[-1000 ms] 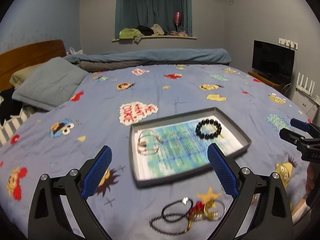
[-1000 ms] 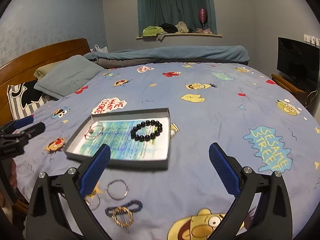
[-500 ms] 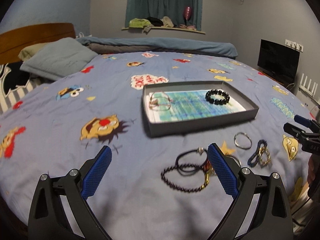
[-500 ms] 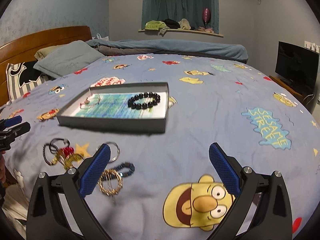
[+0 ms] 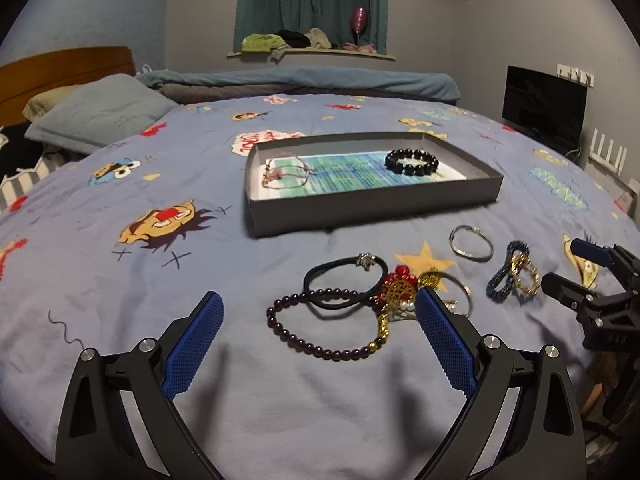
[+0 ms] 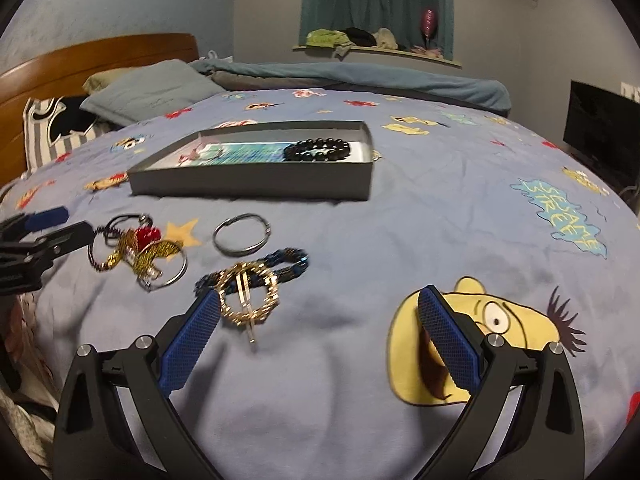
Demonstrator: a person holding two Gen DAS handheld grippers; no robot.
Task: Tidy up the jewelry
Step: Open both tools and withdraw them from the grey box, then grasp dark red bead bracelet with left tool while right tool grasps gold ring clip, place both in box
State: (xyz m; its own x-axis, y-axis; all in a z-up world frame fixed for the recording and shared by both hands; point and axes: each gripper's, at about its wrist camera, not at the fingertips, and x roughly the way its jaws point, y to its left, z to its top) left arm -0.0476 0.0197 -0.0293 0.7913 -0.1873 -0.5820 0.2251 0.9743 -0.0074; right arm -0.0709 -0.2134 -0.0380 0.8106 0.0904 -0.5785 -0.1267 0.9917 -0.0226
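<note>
Both tools have dropped lower and pulled back toward the bed's near edge, so the loose jewelry now lies ahead of them instead of the grey tray (image 5: 372, 204). The tray, mid-bed, holds only a black bead bracelet (image 5: 411, 162) and a pink cord bracelet (image 5: 285, 170). Left outside near the edge are the purple bead bracelet (image 5: 320, 330), black hair tie (image 5: 344, 280), silver ring (image 6: 241, 234) and gold hoop (image 6: 249, 294), while the left tool (image 5: 318, 344) and right tool (image 6: 320, 340) gape wide and carry nothing.
</note>
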